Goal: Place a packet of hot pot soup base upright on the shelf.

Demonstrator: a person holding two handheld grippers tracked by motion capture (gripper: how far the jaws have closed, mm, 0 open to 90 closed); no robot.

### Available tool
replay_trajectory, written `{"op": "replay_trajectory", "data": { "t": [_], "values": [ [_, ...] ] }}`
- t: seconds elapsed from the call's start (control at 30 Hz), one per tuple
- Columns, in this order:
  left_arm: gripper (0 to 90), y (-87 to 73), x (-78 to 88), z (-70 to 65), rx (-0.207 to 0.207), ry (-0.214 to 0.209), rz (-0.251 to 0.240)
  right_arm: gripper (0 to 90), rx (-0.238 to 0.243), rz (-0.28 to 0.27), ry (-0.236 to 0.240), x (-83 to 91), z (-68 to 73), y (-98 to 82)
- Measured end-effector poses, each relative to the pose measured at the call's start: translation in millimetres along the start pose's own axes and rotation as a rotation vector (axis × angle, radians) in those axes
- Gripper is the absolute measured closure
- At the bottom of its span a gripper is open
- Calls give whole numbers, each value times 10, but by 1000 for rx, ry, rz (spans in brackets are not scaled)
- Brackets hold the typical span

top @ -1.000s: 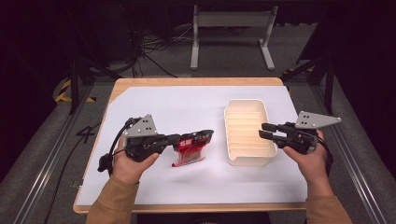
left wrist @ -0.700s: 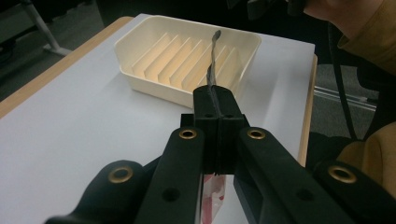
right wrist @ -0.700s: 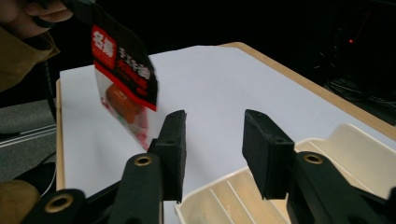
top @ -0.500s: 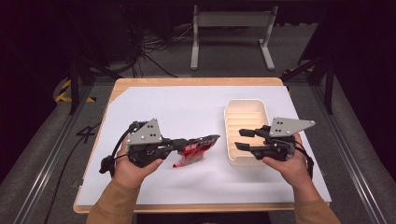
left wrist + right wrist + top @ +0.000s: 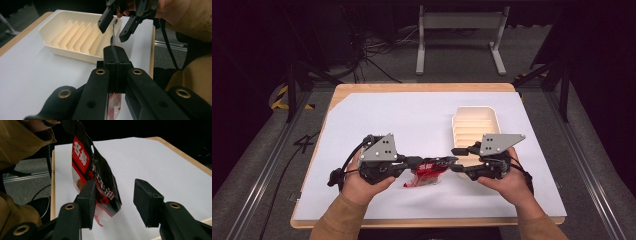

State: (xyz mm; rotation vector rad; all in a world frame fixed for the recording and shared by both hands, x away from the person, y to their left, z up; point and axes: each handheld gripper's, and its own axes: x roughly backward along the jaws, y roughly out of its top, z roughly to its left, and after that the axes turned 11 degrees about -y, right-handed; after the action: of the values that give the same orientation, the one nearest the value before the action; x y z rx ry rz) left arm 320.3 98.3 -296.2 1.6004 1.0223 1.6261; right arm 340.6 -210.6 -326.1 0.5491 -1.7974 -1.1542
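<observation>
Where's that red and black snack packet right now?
In the high view the packet hangs near the table's front edge, clamped in the left gripper, with the open right gripper closing in and the cream tray just behind.

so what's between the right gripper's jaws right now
The red and black pouch, held by the shut left gripper, hangs between the open right gripper jaws in the right gripper view.

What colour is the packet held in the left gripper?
The packet is black and red with white lettering, clearest in the right gripper view.

Black-and-red pouch point(image 5: 96, 180), seemingly white lettering; cream ribbed tray point(image 5: 475, 125)
</observation>
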Motion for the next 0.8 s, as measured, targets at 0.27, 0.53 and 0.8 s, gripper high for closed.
{"op": "replay_trajectory", "data": {
  "t": [0.27, 0.53, 0.8],
  "values": [
    [900, 10, -41, -22, -7, -14, 5, 664, 52, 29, 21, -107, 63, -8],
    [900, -47, -3, 41, 19, 6, -11, 848, 122, 67, 70, -177, 49, 56],
    [892, -69, 104, 61, 35, 59, -61, 891, 186, 98, 74, -195, 6, 290]
  ]
}}
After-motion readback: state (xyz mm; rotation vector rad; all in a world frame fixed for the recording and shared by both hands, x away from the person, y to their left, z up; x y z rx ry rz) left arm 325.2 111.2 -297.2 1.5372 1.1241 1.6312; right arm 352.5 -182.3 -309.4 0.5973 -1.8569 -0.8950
